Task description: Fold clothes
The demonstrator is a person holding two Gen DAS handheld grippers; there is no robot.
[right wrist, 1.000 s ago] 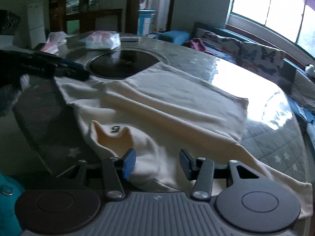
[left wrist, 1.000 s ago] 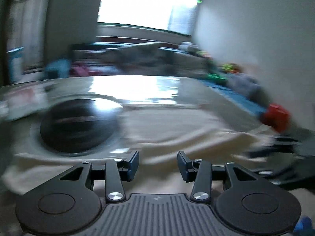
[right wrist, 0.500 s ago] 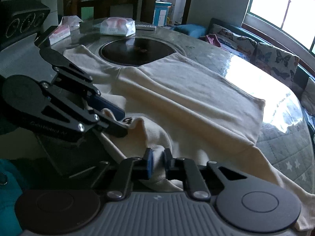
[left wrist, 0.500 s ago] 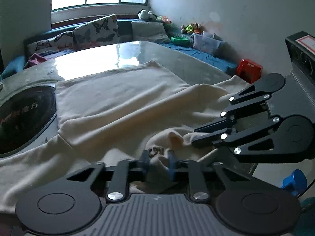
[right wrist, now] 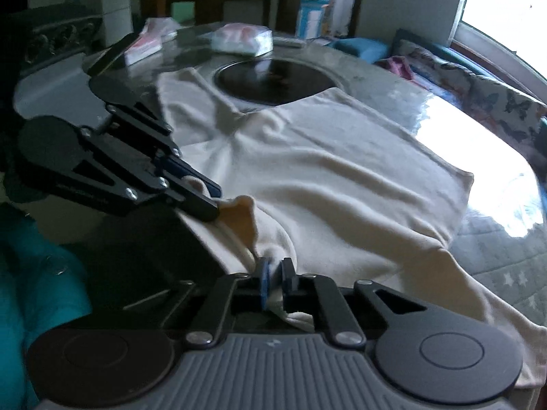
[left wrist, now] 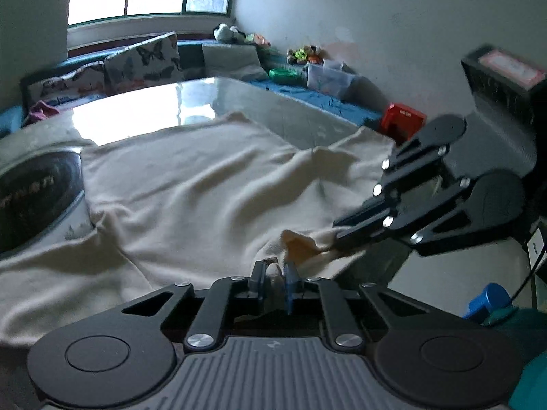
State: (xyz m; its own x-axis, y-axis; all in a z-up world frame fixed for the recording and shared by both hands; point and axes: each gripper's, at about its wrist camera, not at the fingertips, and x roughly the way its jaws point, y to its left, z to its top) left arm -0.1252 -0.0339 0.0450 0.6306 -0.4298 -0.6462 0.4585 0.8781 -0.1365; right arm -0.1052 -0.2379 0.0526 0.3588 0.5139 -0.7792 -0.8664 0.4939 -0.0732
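- Left wrist view, from the left: a dark round cooktop (left wrist: 30, 201) is set into the glossy table (left wrist: 191, 102), and the cream shirt (left wrist: 191, 184) lies spread and rumpled across the tabletop beside it, one sleeve trailing toward the near left edge.
- At the bottom centre, the left gripper (left wrist: 274, 275) has its jaws drawn narrow on a pinch of the shirt's near edge (a small peak of cloth stands up just beyond the tips).
- To the right, the right gripper (left wrist: 336, 237) reaches in, its jaws closed on the same hem; a red box (left wrist: 403, 121) sits behind it near the wall.
- Right wrist view, from the left: the left gripper clamps the collar area, where the fabric rises in a fold.
- Centre bottom, the right gripper's jaws are narrow, gripping cloth between the blue pads (right wrist: 264, 282).
- Farther back, a tissue pack (right wrist: 242, 38) rests beyond the cooktop.
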